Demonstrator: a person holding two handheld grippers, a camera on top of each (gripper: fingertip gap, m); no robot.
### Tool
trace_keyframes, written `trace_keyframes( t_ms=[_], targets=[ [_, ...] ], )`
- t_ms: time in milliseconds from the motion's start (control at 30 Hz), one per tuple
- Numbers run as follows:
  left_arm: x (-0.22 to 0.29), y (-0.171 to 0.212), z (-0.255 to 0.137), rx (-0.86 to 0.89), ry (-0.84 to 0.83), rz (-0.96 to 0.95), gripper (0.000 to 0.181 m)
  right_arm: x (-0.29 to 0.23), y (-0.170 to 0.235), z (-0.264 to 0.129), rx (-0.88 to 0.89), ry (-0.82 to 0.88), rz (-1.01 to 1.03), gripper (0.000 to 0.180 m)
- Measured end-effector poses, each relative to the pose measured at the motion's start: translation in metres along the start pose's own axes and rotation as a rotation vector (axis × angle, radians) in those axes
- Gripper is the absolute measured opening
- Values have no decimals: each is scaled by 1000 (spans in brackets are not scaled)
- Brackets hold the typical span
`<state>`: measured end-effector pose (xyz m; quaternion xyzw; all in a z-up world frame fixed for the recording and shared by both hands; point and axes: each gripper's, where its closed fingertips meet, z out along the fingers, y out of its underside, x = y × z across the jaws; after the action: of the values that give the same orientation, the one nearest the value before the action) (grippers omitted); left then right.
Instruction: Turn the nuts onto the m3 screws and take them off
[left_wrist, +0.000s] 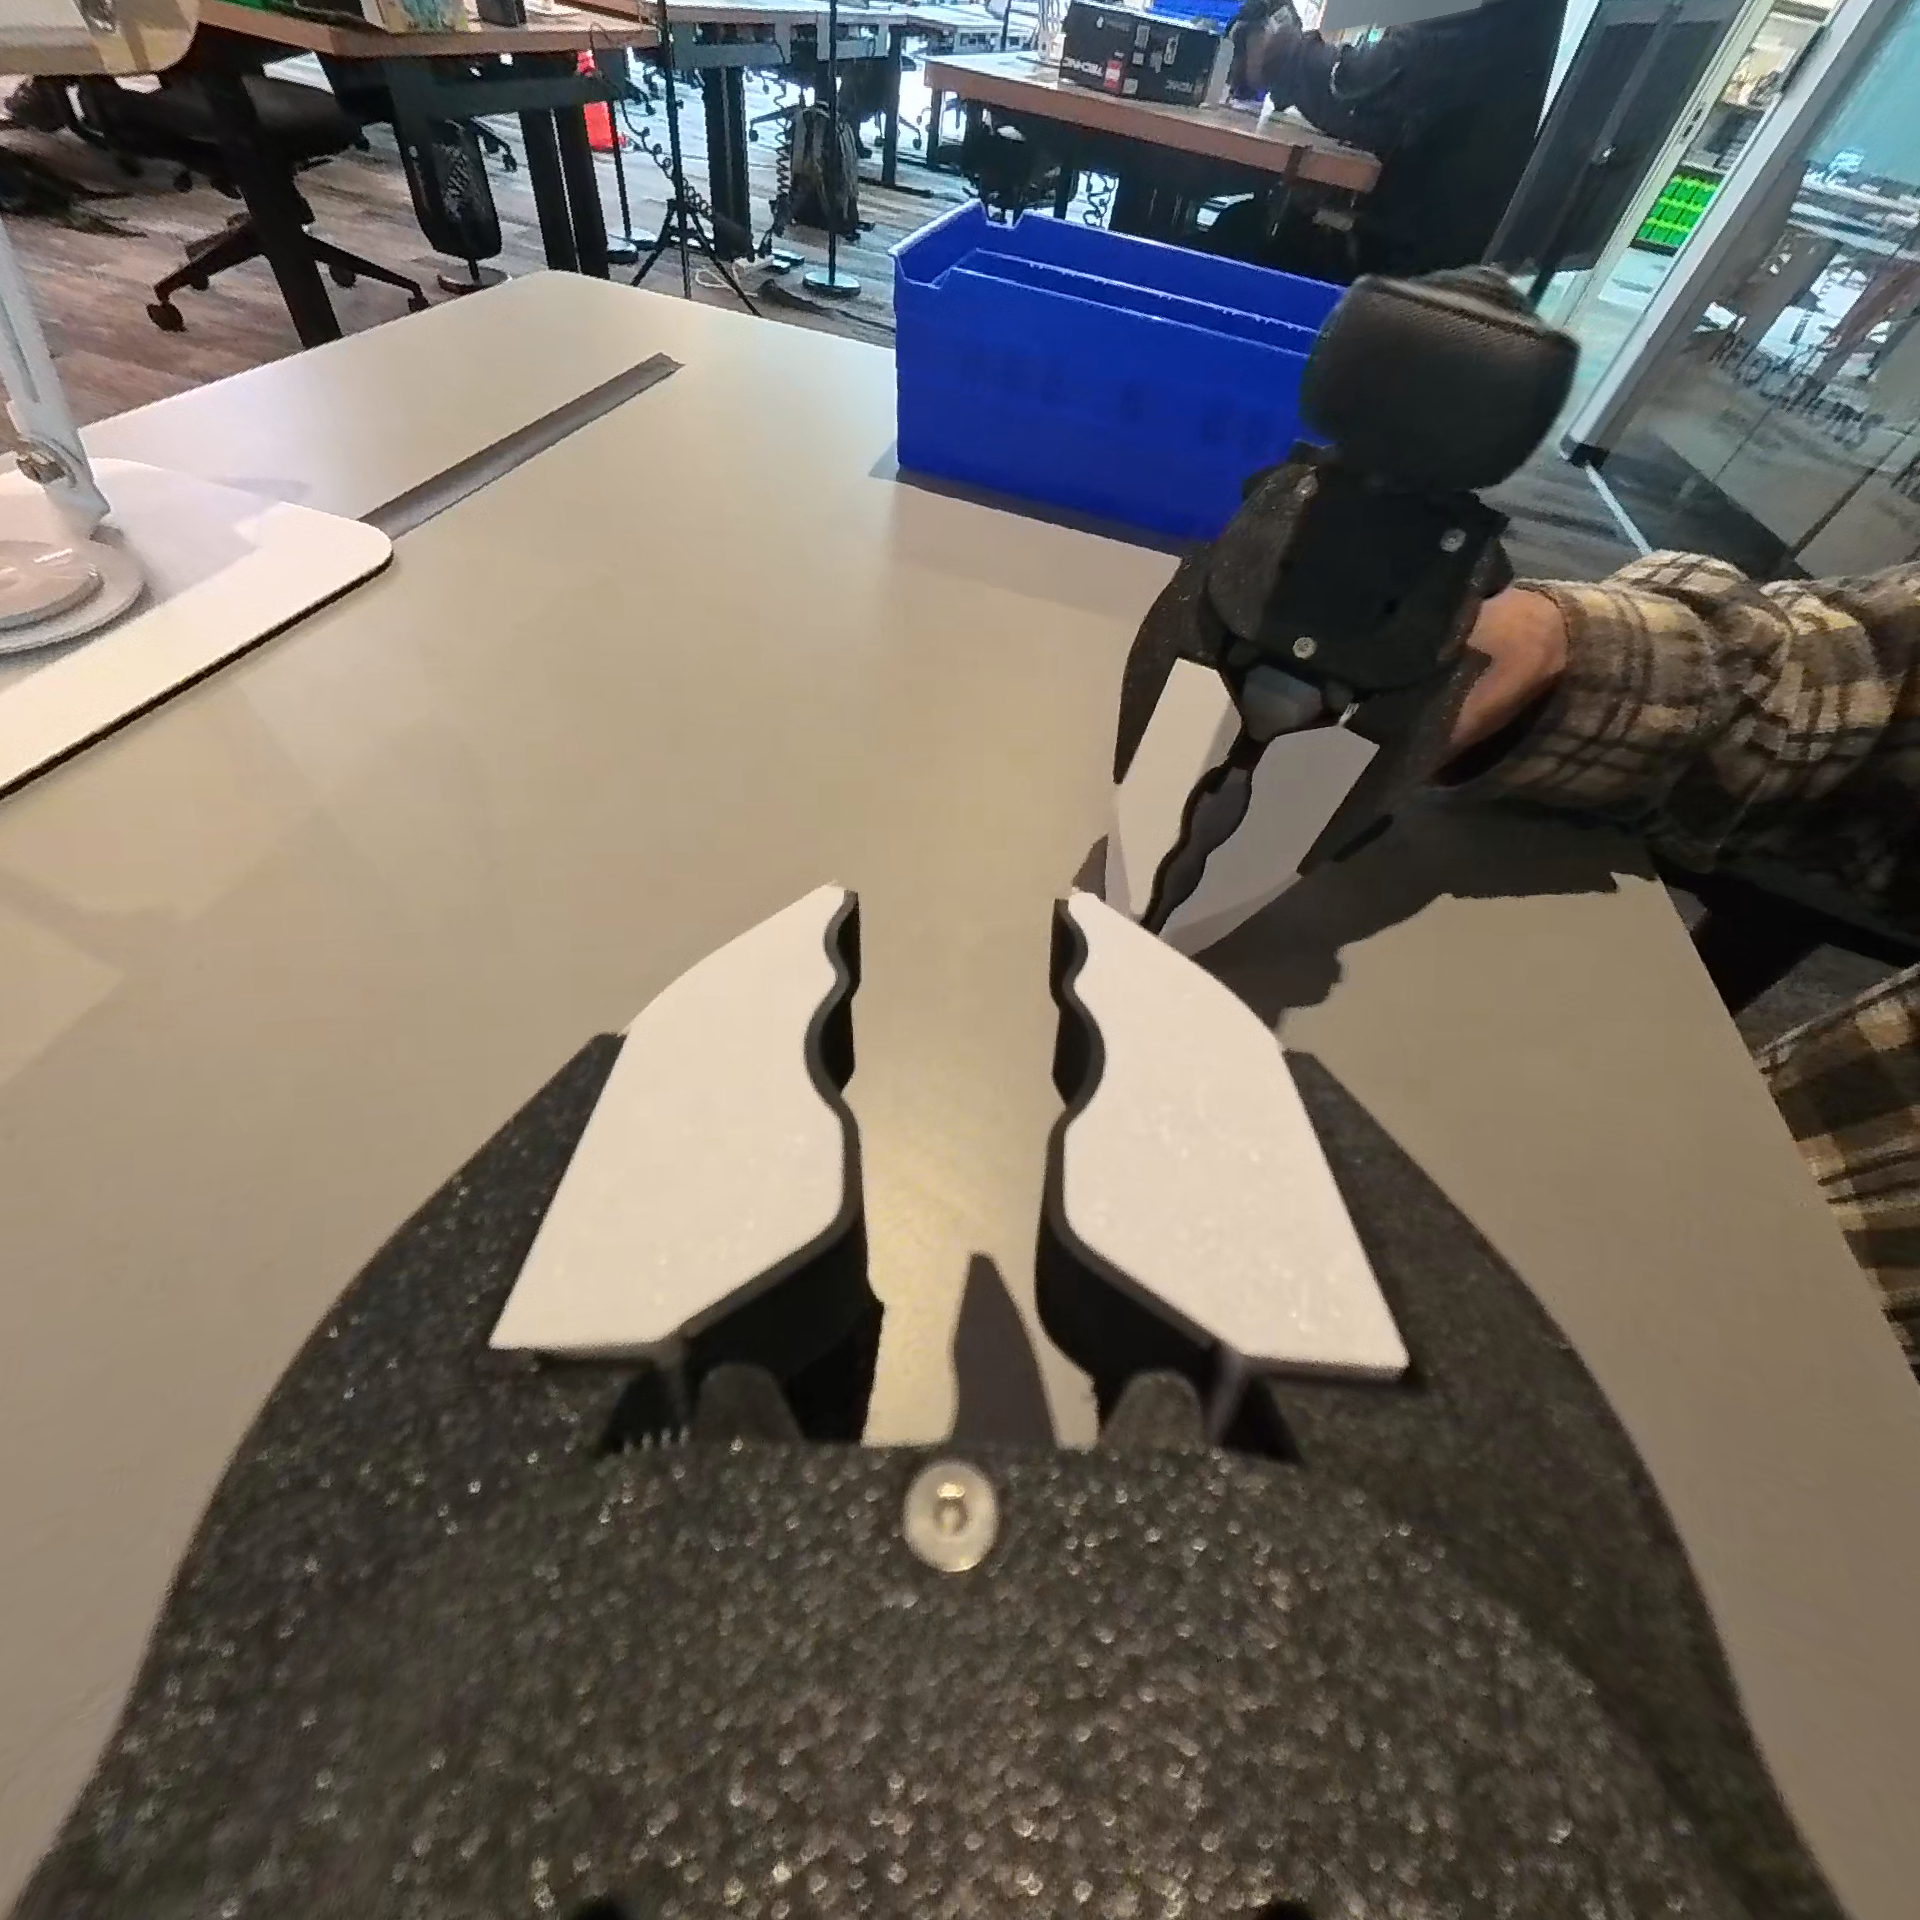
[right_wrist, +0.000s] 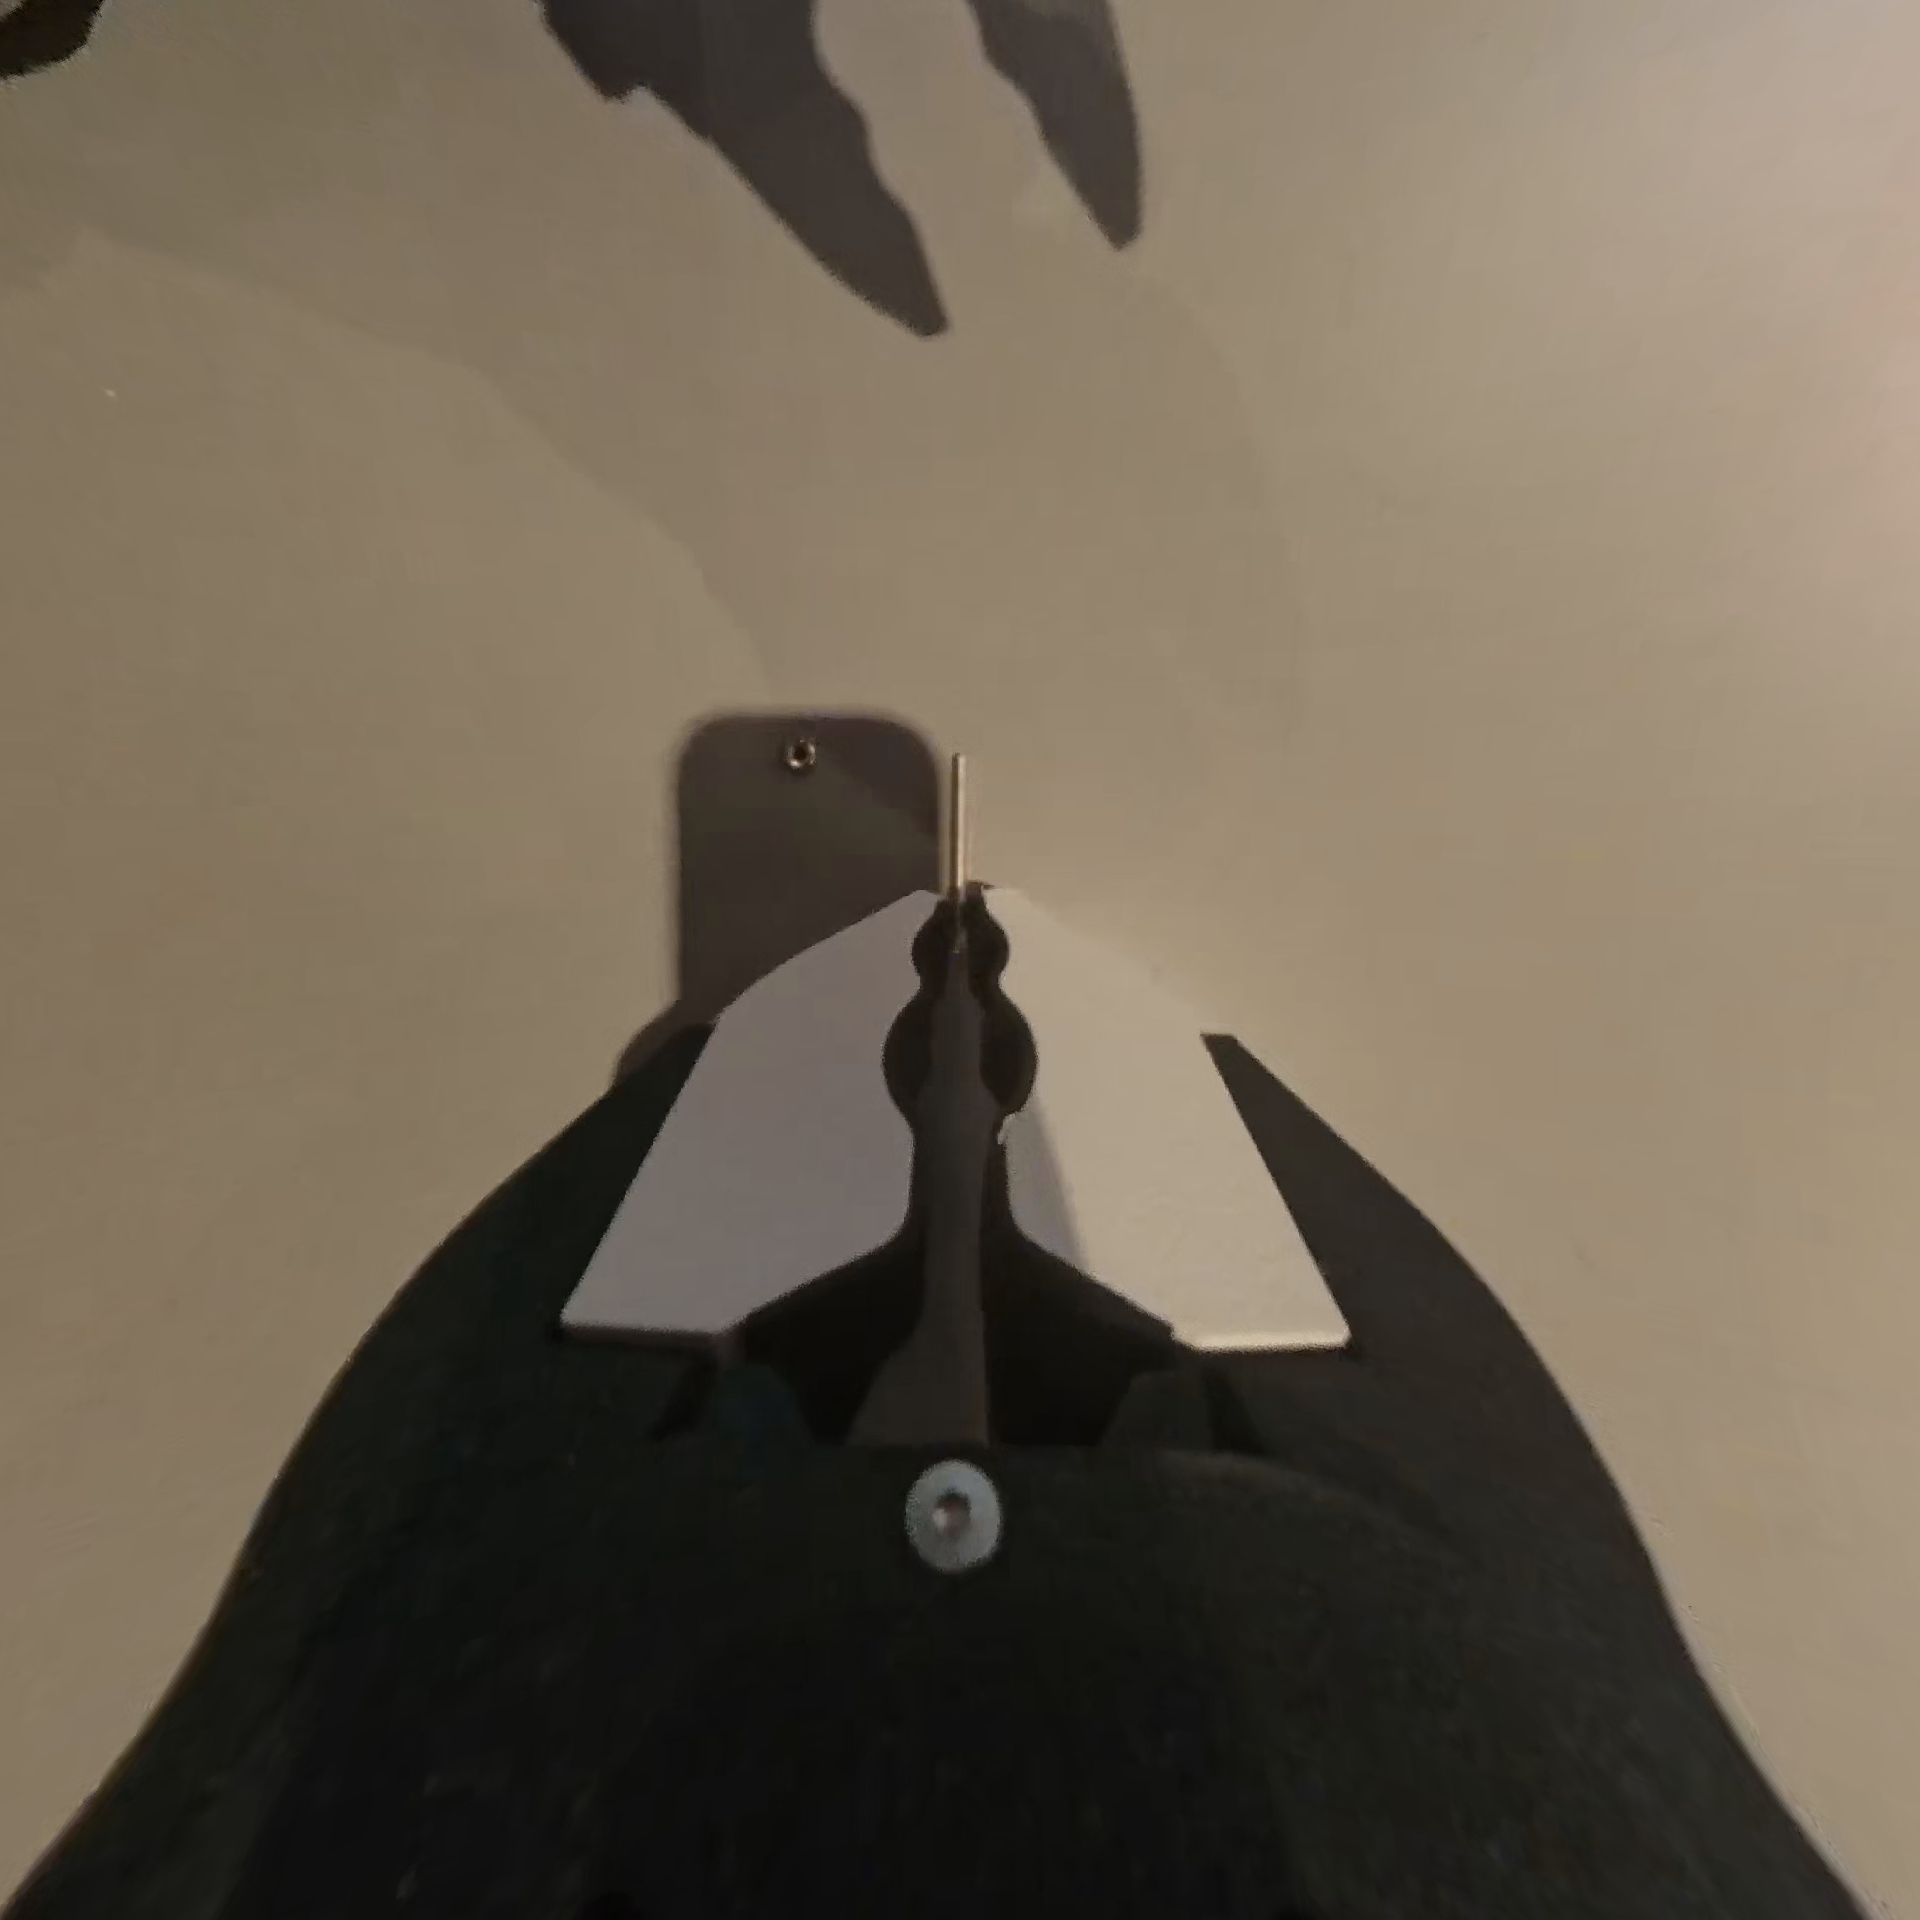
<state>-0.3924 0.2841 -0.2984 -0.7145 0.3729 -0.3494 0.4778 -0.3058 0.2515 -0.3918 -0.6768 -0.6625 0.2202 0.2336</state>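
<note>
In the right wrist view my right gripper (right_wrist: 961, 902) is shut on a thin metal m3 screw (right_wrist: 958, 821), which sticks straight out past the fingertips, just above the grey table (right_wrist: 1455, 623). A small nut (right_wrist: 799, 752) lies on the table in a dark shadow patch, a little left of the screw tip. In the left wrist view my left gripper (left_wrist: 956, 920) is open and empty above the table (left_wrist: 623, 675). The right gripper (left_wrist: 1158, 914) points down at the table just to its right, held by a hand in a plaid sleeve (left_wrist: 1714, 707).
A blue plastic bin (left_wrist: 1091, 405) stands at the table's far edge. A white board (left_wrist: 208, 623) with a lamp base (left_wrist: 52, 582) lies at the left. The table's right edge (left_wrist: 1766, 1091) is close to the right gripper. Finger-shaped shadows (right_wrist: 862, 208) fall on the table ahead. My hands' fingertips stand some 15 centimetres from each other.
</note>
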Motion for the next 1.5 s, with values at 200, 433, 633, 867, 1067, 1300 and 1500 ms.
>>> trace_keyframes(
  t_ms=[200,433,633,867,1067,1300,1500],
  targets=[
    [1,-4,-2,33,18,-26,34,0,0,1,-3,-24,45,2],
    [0,-14,-9,107,40,-75,35,0,-3,2,22,-38,73,2],
    [-2,-15,-10,113,39,-81,35,3,-5,2,42,-43,93,1],
    [-2,-13,-9,105,38,-83,34,8,-8,-1,61,-31,99,1],
    [-3,-13,-9,108,38,-88,35,11,-9,-2,73,-27,106,1],
    [-3,-15,-10,134,54,-107,35,19,-21,-7,138,-16,125,2],
    [-3,-29,-17,257,98,-176,37,44,-51,-22,326,22,177,2]
  ],
)
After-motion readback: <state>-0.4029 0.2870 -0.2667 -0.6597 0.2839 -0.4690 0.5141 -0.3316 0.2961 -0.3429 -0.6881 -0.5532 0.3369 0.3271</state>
